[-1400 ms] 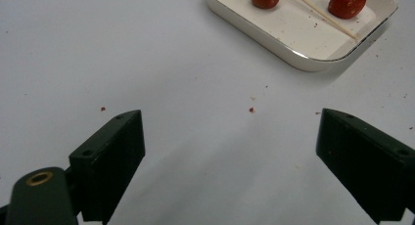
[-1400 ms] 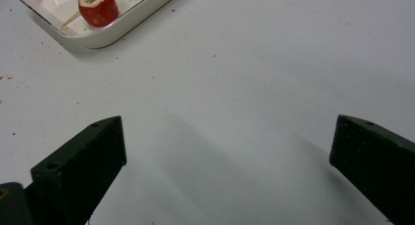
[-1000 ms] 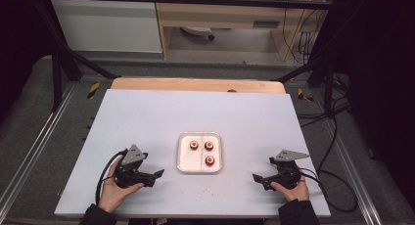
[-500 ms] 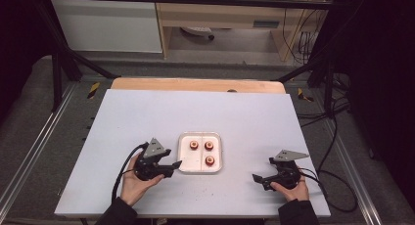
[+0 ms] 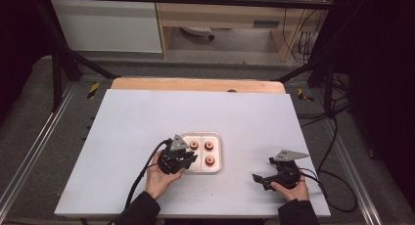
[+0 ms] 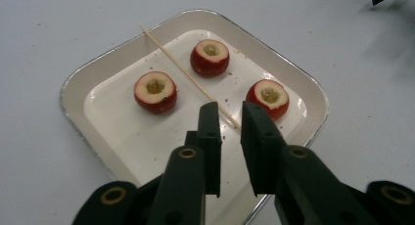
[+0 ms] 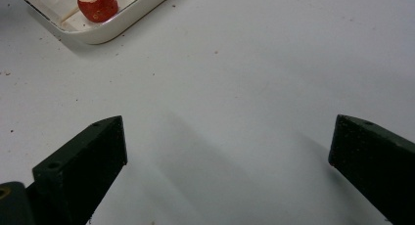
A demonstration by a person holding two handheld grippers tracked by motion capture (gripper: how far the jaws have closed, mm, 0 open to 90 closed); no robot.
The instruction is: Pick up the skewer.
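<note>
We start from the wooden skewer (image 6: pixel 188 76), which lies slantwise across the white tray (image 6: pixel 88 78), running from the tray's upper left rim down toward the middle of the left gripper view. Its lower end sits right at the tips of our left gripper (image 6: pixel 230 115), in the narrow gap between the jaws. We have just been closing those jaws, from wide to nearly together, with the skewer's end between them; whether the pads already pinch it we cannot tell.

In the high view our left gripper (image 5: pixel 178 159) has travelled rightward from the lower left of the table to the tray's left edge, which we read as the reach for the skewer nearly done.

Three cored red fruits (image 6: pixel 155 91) sit around the skewer, apparently waiting to be speared.

Our right gripper (image 5: pixel 266 178) rests at the lower right with its jaws wide apart, holding nothing, unmoved.
</note>
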